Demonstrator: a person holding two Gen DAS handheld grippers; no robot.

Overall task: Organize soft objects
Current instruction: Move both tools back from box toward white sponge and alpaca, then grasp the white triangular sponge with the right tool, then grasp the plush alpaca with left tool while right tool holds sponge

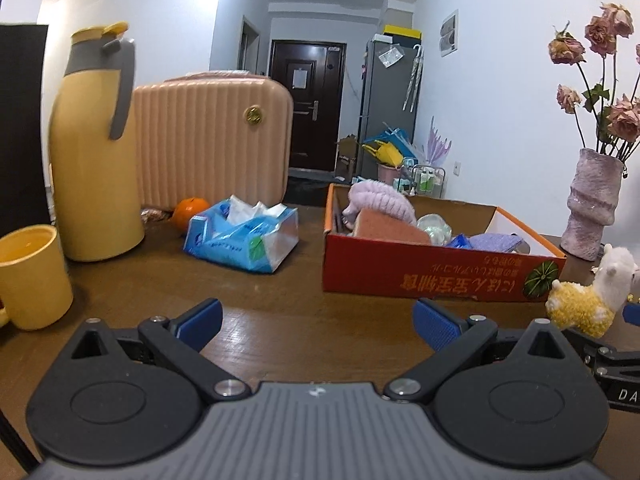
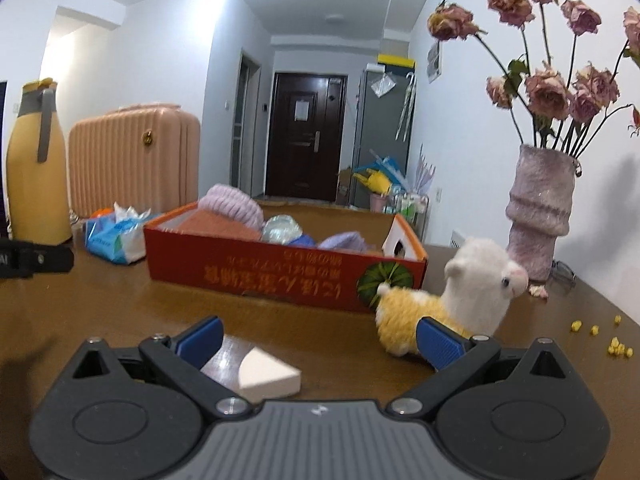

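Soft toy alpaca [image 2: 448, 300], with a yellow woolly body and a white head, stands upright on the brown table [image 2: 120, 304], just beside the near right corner of the red cardboard box [image 2: 256, 268]. Its face points to your right, toward the pink textured vase [image 2: 538, 216] of dried roses. Your right gripper [image 2: 320, 340] sits low over the table with its blue-padded jaws spread wide and holding nothing; the right pad is just in front of the alpaca's hindquarters, and whether it touches the fur cannot be told. A white wedge-shaped sponge [image 2: 268, 376] lies on the table between those jaws, closer to the left pad. Small yellow crumbs [image 2: 616, 346] are scattered on the table to the far right.

Your left gripper [image 1: 318, 324] is likewise spread wide and empty, hovering over bare tabletop in front of the box [image 1: 436, 272]. From this side the alpaca [image 1: 588, 300] appears at the right edge, near the box corner.

Inside the box lie a lilac fluffy headband [image 1: 384, 200], an orange-pink sponge [image 1: 390, 228], a clear crinkly ball [image 1: 434, 228] and a lavender cloth [image 1: 494, 242].

To the left of the box sits a blue pack of tissues [image 1: 244, 236], with an orange [image 1: 192, 210] behind it, a pink suitcase [image 1: 212, 140], a tall yellow thermos [image 1: 94, 148] and a yellow mug [image 1: 32, 276].
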